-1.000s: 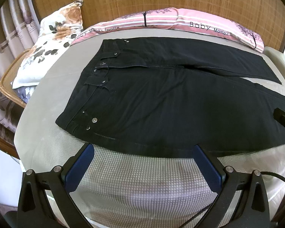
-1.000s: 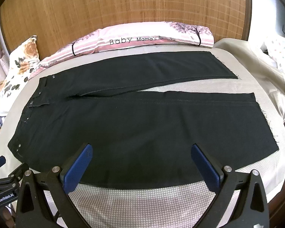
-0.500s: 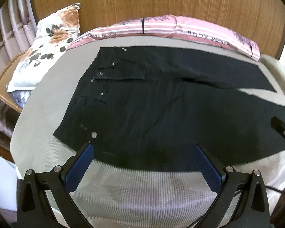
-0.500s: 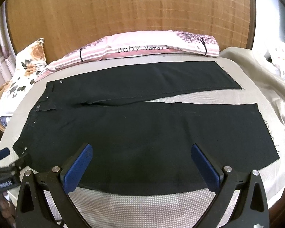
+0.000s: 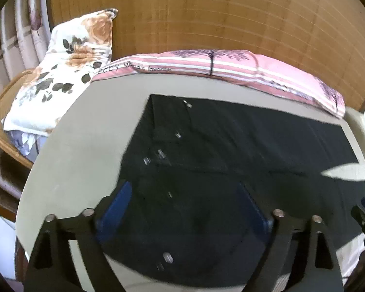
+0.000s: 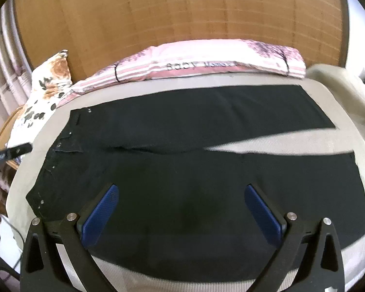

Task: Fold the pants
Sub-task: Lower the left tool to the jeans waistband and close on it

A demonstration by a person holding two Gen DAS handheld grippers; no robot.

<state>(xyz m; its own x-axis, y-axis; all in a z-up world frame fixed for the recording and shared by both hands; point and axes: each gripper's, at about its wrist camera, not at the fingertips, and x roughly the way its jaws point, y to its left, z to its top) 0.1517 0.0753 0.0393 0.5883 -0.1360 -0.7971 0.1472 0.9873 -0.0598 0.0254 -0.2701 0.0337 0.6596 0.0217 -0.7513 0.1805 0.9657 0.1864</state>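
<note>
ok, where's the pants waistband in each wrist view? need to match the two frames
Left wrist: waistband runs left of centre, top down to the bottom edge, between the fingers of the left claw.
Right wrist: waistband sits at the left, slanting from upper middle to lower left.
Shared landmark: pink striped "Baby" pillow along the far edge, behind the black pants.

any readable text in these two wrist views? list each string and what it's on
"Baby M...'s favorite": on the pink striped pillow in the left wrist view; the middle word is smeared, not fully readable.
"Baby": the same pillow in the right wrist view, blurred; the words after it are unreadable.
White lettering on the black left gripper at that view's left edge: too blurred to read.
Black pants: no readable text.
</note>
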